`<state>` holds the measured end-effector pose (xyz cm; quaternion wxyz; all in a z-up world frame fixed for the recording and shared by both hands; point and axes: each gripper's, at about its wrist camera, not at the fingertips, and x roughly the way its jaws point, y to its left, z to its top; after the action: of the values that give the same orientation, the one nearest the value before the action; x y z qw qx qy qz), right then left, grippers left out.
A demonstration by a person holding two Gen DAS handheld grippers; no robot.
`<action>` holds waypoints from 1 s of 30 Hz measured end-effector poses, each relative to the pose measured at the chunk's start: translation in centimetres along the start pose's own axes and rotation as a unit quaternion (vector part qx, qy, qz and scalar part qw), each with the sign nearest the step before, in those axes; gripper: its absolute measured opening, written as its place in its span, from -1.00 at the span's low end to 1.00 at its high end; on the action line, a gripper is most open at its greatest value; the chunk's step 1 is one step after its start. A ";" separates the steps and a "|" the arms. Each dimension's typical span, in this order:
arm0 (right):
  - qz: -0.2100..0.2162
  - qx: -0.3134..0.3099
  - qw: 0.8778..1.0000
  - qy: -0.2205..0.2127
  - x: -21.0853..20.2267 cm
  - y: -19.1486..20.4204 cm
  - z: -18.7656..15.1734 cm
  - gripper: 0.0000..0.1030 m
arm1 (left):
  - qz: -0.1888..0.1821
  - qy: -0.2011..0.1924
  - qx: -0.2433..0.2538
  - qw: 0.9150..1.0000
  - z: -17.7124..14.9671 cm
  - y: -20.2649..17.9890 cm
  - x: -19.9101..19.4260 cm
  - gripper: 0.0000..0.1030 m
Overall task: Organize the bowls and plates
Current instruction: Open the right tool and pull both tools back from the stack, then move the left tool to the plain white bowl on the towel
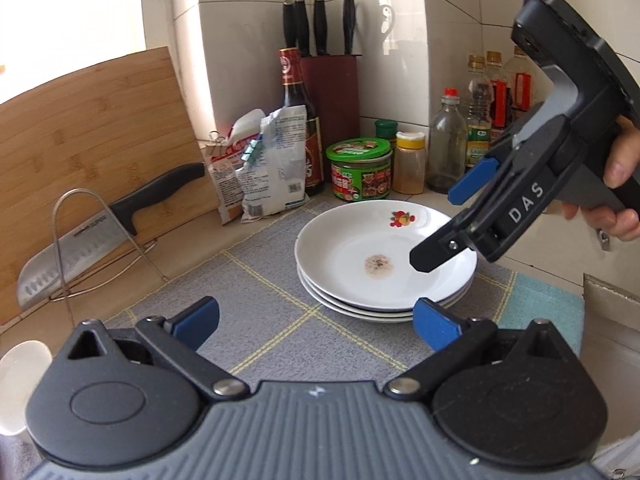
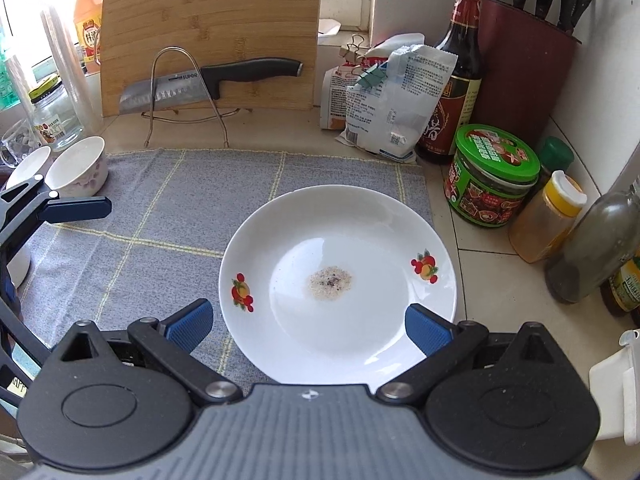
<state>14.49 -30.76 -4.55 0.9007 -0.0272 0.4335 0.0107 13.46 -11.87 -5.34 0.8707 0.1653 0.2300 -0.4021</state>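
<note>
Hovering low over the near edge of the plate stack point(image 2: 340, 272), the right gripper point(image 2: 308, 326) has its blue pads spread wide with nothing between them, one pad above the rim on the right and the other off the rim over the grey mat point(image 2: 168, 200). The left gripper point(image 1: 316, 322) is likewise spread and empty, held back from the stack's near side. Three white plates sit nested on the mat, and the top one carries a small patch of brownish residue point(image 2: 330, 282) at its centre. A pinch on only the thin rim could, I judge, lift the top plate crookedly so it slides off or drags the plates under it; glazed ware gives smooth pads little purchase. Tilting it would also spill the residue. Past the stack on the right, the green-lidded jar point(image 2: 494, 176), a yellow-capped shaker point(image 2: 548, 220) and a glass bottle point(image 2: 596, 240) crowd close, so a swing that way risks toppling them. Two bowls point(image 2: 78, 168) wait at the mat's far left corner, near the left tool's reach. Farther back, a cleaver point(image 2: 208, 80) rests in a wire stand against the cutting board point(image 2: 212, 8), a hazard for any high carry.
</note>
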 end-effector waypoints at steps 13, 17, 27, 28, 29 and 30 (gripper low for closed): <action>0.071 -0.064 0.995 -0.030 0.2 3.3 -2.3 1.00 | 0.119 0.037 -0.087 0.988 -2.0 -1.0 -4.8 0.99; 0.098 -0.090 0.991 -0.021 0.8 5.5 -2.7 1.00 | 0.149 0.037 -0.122 0.981 -3.1 -0.5 -6.8 0.99; 0.139 -0.157 0.978 -0.019 1.9 13.8 -2.8 1.00 | 0.196 0.039 -0.156 0.967 -7.2 4.1 -11.6 0.99; 0.139 -0.161 0.977 -0.016 2.2 14.9 -2.7 1.00 | 0.200 0.041 -0.157 0.966 -7.7 4.6 -12.0 0.99; 0.139 -0.163 0.977 -0.015 2.4 15.9 -2.7 1.00 | 0.205 0.043 -0.157 0.965 -8.2 5.2 -12.4 0.99; 0.142 -0.164 0.976 -0.015 2.5 16.8 -2.6 1.00 | 0.210 0.045 -0.157 0.964 -8.6 5.9 -12.9 0.99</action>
<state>13.33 -14.10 -8.82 0.8795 -0.1127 0.4118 0.2103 8.36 3.91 -5.11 0.9394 0.0890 0.2893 -0.1612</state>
